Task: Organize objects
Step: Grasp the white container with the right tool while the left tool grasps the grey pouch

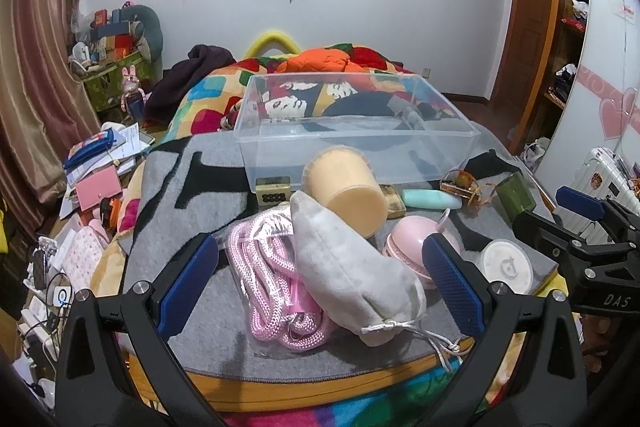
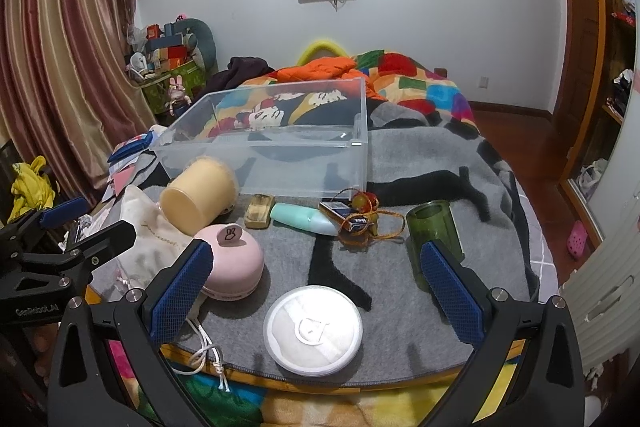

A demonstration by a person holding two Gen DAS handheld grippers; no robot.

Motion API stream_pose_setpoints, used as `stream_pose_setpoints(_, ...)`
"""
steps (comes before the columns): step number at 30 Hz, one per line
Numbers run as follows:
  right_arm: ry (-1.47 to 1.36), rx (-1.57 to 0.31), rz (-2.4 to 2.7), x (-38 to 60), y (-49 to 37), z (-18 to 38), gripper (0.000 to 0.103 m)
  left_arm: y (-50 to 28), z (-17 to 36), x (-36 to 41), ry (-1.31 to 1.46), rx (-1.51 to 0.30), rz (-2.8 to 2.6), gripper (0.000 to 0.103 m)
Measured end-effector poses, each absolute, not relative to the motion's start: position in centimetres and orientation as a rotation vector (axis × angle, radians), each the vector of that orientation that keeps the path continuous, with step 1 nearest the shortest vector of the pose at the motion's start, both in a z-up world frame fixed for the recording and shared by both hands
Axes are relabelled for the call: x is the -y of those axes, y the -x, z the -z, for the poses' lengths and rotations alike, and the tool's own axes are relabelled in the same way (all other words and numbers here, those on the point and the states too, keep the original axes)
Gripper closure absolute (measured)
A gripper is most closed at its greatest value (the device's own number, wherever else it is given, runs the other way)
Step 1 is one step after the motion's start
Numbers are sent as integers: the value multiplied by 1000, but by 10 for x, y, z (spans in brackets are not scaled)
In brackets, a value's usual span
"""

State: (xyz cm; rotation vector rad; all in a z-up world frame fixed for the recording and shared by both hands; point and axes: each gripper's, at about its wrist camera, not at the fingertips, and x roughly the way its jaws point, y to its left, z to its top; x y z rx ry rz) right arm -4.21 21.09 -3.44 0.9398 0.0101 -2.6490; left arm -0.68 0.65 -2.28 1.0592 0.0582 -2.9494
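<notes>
Grey plush pouch [image 1: 352, 267]: long axis near-right to far-left, drawstring end nearest | left tongs [image 1: 320, 283] released around it | right tongs [image 2: 316, 291] released.

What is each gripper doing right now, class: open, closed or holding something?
Left gripper: jaws open, holding nothing, above the grey plush drawstring pouch.
Right gripper: jaws open, holding nothing, above the round white lid.
</notes>
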Motion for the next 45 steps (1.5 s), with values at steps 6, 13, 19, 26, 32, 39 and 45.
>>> stream_pose_setpoints(6, -939, -54, 2643, -208, 41, 43, 0, 7, 32, -3, -1094, -62, 2930, 0)
stream_pose_setpoints(13, -992, -75, 2611, -205, 42, 61, 0, 16, 47, 3, -1165, -116, 2899, 0)
stream_pose_setpoints(19, -1085, -55, 2582, -210, 44, 80, 0, 17, 50, -4, -1180, -119, 2923, 0)
stream_pose_setpoints(26, -1140, -19, 2556, -215, 47, 91, 1, 24, 63, -18, -1252, -110, 2949, 0)
stream_pose_setpoints(32, -1177, -45, 2533, -212, 49, 100, 14, 30, 70, -19, -1258, -133, 2941, 0)
stream_pose_setpoints(39, -1191, -26, 2509, -212, 50, 105, 24, 28, 71, -17, -1221, -123, 2950, 2)
stream_pose_setpoints(45, -1173, -52, 2507, -206, 48, 104, 37, 20, 71, -20, -1188, -73, 2974, 31)
